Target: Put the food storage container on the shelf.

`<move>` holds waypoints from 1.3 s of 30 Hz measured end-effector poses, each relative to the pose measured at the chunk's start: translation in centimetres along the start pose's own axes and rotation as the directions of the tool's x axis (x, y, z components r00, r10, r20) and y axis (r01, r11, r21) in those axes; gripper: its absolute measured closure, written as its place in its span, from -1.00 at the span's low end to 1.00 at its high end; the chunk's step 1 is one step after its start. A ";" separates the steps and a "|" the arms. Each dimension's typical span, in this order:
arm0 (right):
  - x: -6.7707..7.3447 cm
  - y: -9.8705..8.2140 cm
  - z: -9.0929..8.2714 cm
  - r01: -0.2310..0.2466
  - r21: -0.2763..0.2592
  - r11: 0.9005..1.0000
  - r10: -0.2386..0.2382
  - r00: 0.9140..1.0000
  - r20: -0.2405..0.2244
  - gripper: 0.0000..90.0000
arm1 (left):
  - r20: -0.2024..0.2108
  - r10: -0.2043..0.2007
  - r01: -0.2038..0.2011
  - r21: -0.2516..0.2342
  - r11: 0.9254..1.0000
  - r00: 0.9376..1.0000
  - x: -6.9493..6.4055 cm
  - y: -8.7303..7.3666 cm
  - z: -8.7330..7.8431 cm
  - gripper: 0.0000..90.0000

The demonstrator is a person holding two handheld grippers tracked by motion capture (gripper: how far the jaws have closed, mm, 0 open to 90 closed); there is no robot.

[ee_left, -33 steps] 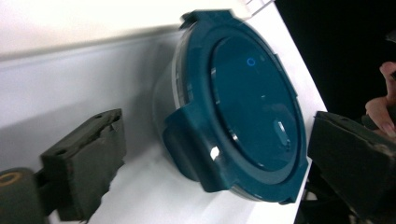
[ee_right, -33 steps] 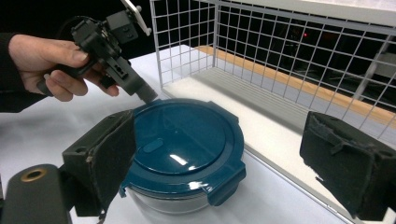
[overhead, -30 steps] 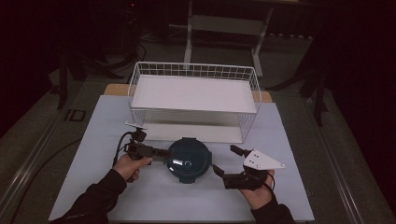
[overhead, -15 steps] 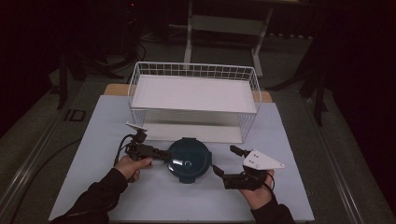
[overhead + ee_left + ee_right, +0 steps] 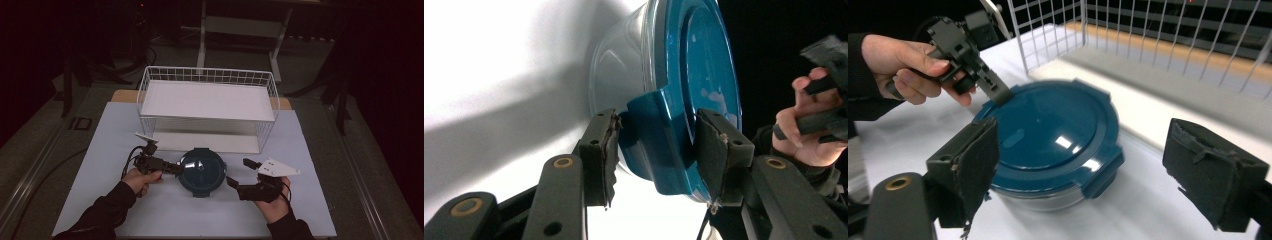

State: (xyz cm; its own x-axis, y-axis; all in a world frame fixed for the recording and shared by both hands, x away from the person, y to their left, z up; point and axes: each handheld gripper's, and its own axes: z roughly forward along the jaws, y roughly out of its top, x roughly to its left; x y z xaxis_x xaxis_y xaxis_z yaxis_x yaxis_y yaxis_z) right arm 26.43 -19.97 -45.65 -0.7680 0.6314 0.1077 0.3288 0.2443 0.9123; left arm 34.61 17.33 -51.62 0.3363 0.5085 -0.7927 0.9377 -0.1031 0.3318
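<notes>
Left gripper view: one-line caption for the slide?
Left gripper clamped on a side latch of the blue-lidded round container on the white table.

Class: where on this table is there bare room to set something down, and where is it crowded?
Free: the table left of the left gripper, and right of the basket. Crowded: the front middle, where the left gripper clamps the container and the right gripper waits open.

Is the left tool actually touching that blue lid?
Touching. In the left gripper view, the left tool has both pads pressed on a clip tab of the blue lid.

Black sleeves [image 5: 100, 212] are worn; black-jawed grippers are fitted with brass-coloured rivets [image 5: 563, 162], frayed pads [image 5: 973, 167], grey three-cornered plates [image 5: 277, 167].
</notes>
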 end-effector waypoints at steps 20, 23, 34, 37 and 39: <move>-3.8 -2.3 3.2 -0.390 0.215 0.895 0.425 0.893 -0.150 -0.24 | -0.041 0.139 -0.141 -0.035 0.989 0.989 -2.2 -2.1 -0.7 0.27; -4.0 -2.6 3.6 -0.410 0.230 0.882 0.450 0.880 -0.155 -0.21 | -0.044 0.160 -0.162 -0.037 0.986 0.986 -2.4 -2.3 -0.8 0.28; -3.8 -3.3 4.3 -0.439 0.272 0.856 0.493 0.852 -0.177 0.06 | -0.050 0.200 -0.203 -0.045 0.978 0.978 -2.9 -2.6 -0.7 0.29; -3.7 -3.2 4.3 -0.439 0.276 0.855 0.495 0.849 -0.183 0.15 | -0.049 0.200 -0.202 -0.049 0.978 0.979 -2.9 -2.6 -0.7 0.29; -3.7 -3.3 4.2 -0.452 0.280 0.847 0.510 0.840 -0.188 0.16 | -0.049 0.208 -0.210 -0.054 0.976 0.977 -3.0 -2.8 -0.7 0.29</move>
State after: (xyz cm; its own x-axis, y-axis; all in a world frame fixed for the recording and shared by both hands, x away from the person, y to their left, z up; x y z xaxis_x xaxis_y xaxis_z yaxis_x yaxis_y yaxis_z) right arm 30.47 -19.99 -50.73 -0.5803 0.5166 0.6296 0.7793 0.1277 0.6135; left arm 30.98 16.69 -49.84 0.5189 0.5175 -0.6804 0.8401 -0.1615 0.5179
